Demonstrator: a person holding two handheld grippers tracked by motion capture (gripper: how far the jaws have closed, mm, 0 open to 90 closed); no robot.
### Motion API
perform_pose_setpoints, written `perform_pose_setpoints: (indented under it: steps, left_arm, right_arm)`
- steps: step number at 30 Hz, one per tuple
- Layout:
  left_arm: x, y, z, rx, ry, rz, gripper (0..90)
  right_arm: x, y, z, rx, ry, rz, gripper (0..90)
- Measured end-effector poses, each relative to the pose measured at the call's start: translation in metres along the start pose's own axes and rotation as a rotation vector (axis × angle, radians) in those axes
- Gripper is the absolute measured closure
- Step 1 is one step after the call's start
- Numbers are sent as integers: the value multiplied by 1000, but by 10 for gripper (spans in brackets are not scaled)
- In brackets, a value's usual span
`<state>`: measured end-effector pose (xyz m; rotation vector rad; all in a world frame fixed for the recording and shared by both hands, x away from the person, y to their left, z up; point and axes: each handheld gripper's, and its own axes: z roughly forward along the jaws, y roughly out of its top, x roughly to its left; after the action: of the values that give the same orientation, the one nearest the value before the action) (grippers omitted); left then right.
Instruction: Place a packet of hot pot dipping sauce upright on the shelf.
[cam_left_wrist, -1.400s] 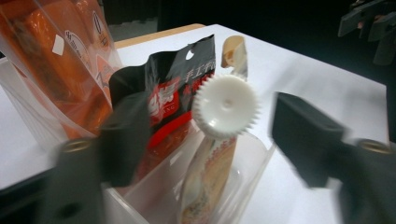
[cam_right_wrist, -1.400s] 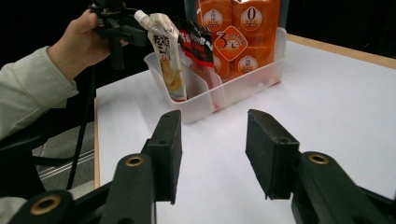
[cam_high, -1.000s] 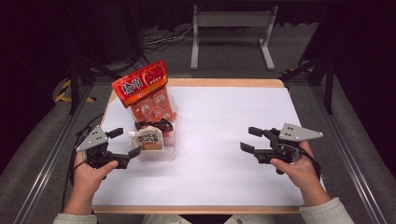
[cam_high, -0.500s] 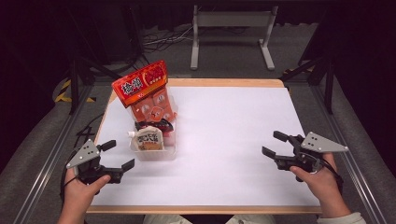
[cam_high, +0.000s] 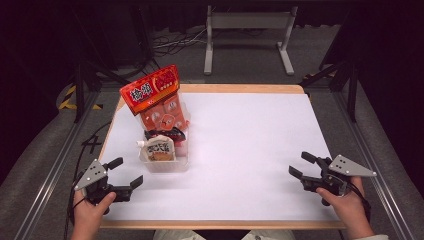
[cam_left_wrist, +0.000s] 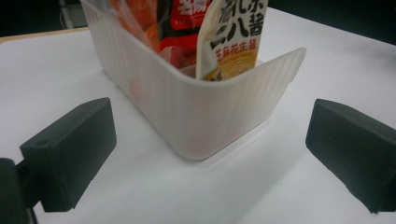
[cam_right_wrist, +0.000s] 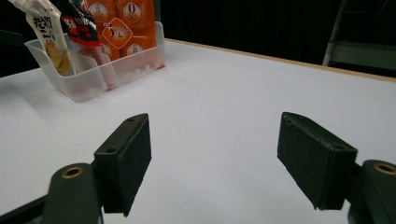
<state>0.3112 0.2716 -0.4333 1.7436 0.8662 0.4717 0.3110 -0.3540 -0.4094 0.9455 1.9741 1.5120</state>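
A translucent plastic bin (cam_high: 165, 165) stands on the left half of the white table (cam_high: 250, 145). Upright in it are a cream pouch (cam_high: 157, 150) at the front, a black and red packet (cam_high: 165, 134), orange packets (cam_high: 165, 115), and a big red packet (cam_high: 150, 90) leaning on top. My left gripper (cam_high: 129, 171) is open near the table's front left corner. It points at the bin's near corner (cam_left_wrist: 201, 116) and stays apart from it. My right gripper (cam_high: 298, 164) is open at the front right; its jaws have just been opening, with nothing between them.
The table has a wooden edge (cam_high: 240, 88) at the back. Metal rails (cam_high: 45, 175) run along both sides. A grey metal stand (cam_high: 247, 22) and cables (cam_high: 175, 42) lie on the floor behind. White tabletop stretches between the bin (cam_right_wrist: 88, 81) and my right gripper.
Both hands have drawn back toward the near edge and sunk lower. The left gripper left the bin's side for the front left corner. The right one moved out to the right.
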Motion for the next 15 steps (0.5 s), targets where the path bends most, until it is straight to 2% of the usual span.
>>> perform_pose_setpoints:
  steps: [5, 7, 10, 12, 15]
  left_arm:
    - [5, -10, 1, -6, 9, -19, 28]
    - [5, -12, 3, -2, 4, -21, 29]
    - [4, -14, 8, 25, 17, 7, 30]
    - [2, -15, 11, 31, 9, 13, 29]
    - [1, -16, 14, 51, 18, 26, 30]
  right_arm:
    - [2, -10, 2, 3, -21, 1, 267]
    - [3, -14, 3, 4, -24, 17, 267]
    - [3, -20, 4, 24, -43, 15, 268]
    - [4, -22, 5, 25, -56, 9, 267]
    - [6, -26, 5, 31, -55, 23, 267]
